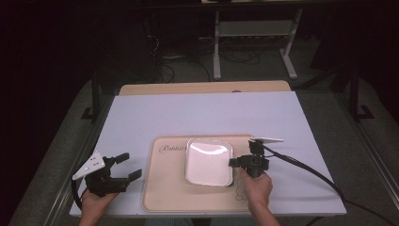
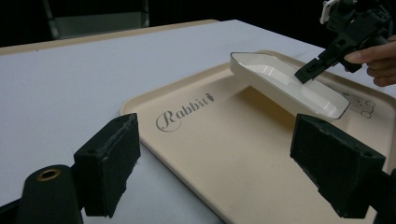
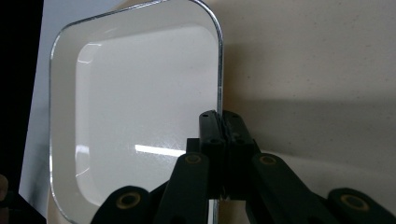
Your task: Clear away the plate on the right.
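Observation:
A white square dish (image 1: 209, 161) hangs tilted over a beige tray (image 1: 164, 190) printed "Rabbit". My right gripper (image 1: 234, 162) is shut on the dish's right rim. In the right gripper view the two jaws pinch the rim of the white dish (image 3: 140, 116), with the tray (image 3: 317, 70) behind it. My left gripper (image 1: 128, 165) stands open at the tray's left edge with nothing between its jaws. The left gripper view has the dish (image 2: 285, 84) raised off the tray (image 2: 224, 149) and held by the other gripper (image 2: 308, 72).
The tray lies near the front of a pale lavender table top (image 1: 202, 113). A wooden strip (image 1: 202, 87) runs along the far edge. A black cable (image 1: 310, 172) trails from the right gripper over the table's right side. Metal stand legs (image 1: 254, 42) are on the floor behind.

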Demonstrator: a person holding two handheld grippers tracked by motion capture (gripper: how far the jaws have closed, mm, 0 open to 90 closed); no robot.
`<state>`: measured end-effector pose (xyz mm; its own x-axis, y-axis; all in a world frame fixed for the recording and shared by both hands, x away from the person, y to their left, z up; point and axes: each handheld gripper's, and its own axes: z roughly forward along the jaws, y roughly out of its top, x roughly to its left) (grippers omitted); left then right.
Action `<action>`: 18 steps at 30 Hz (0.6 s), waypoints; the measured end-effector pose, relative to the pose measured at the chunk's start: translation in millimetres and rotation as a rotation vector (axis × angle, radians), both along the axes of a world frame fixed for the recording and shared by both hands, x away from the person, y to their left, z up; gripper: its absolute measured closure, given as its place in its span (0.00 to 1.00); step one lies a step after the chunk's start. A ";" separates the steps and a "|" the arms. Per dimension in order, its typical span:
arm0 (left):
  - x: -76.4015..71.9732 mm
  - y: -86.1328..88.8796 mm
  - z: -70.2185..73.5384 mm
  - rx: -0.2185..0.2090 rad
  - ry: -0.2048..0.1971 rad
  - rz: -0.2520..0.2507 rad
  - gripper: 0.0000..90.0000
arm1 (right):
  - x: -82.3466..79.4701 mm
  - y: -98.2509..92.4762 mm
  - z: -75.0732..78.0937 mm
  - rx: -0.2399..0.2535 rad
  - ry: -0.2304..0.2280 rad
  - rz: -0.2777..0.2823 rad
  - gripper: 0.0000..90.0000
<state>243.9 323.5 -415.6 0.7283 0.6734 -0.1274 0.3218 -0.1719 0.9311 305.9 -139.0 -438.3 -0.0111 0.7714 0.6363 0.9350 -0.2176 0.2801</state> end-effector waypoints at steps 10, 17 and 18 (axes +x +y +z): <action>-0.3 0.3 0.4 -0.001 -0.001 0.001 0.17 | 0.1 -1.2 -0.7 -0.017 -0.002 -0.011 0.95; 0.0 0.5 0.3 -0.002 0.000 0.002 0.17 | -0.1 -1.0 -1.3 -0.019 -0.004 -0.011 0.95; 0.0 0.5 0.3 -0.002 0.000 0.002 0.17 | -0.4 -1.1 -1.6 -0.021 -0.006 -0.009 0.95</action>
<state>243.9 324.0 -415.4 0.7272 0.6742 -0.1290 0.3221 -0.1692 0.9314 305.5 -140.1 -439.9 -0.0079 0.7843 0.6203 0.9312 -0.2202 0.2904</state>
